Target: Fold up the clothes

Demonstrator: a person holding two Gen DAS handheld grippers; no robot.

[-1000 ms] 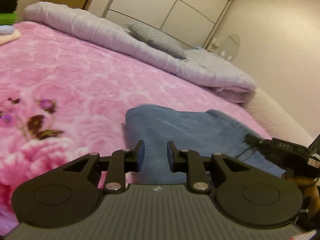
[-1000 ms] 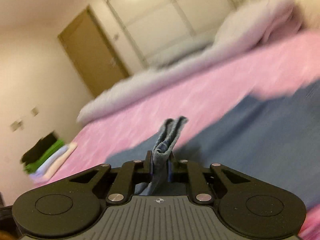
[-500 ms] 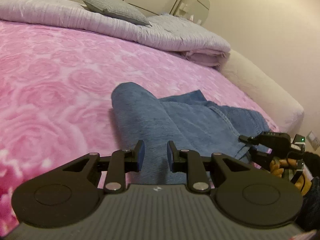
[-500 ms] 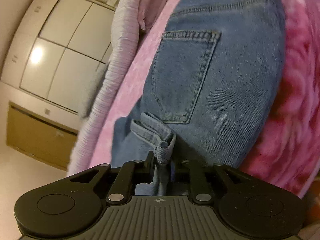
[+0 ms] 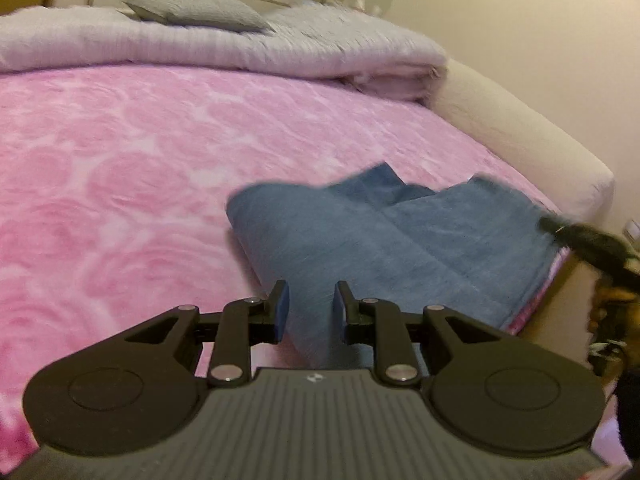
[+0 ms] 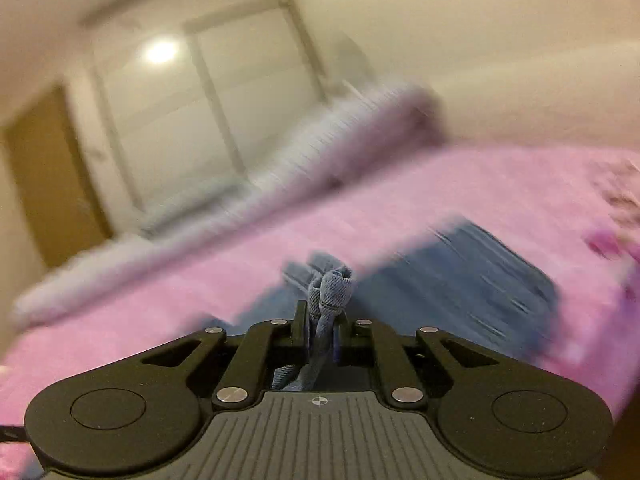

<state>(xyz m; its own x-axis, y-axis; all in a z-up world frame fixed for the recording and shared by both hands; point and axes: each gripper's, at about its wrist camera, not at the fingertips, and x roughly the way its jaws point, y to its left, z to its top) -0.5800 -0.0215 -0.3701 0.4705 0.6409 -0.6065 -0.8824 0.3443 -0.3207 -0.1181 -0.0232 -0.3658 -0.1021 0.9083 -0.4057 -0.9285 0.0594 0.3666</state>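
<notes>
- Your left gripper hangs over the jeans, jaws parted, holding nothing.
- Your right gripper is clamped on a bunched denim edge.
- The jeans lie folded on the bed, long axis toward its right edge.

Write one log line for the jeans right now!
left tool: open, empty | right tool: shut on jeans | jeans: partly folded on pink blanket

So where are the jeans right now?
The jeans lie on the pink bed near its right edge, a bunched bit pinched in the right claw.

Warm dim indoor light; lamp glare on wardrobe; right view motion-blurred; fisheye edges curved.
</notes>
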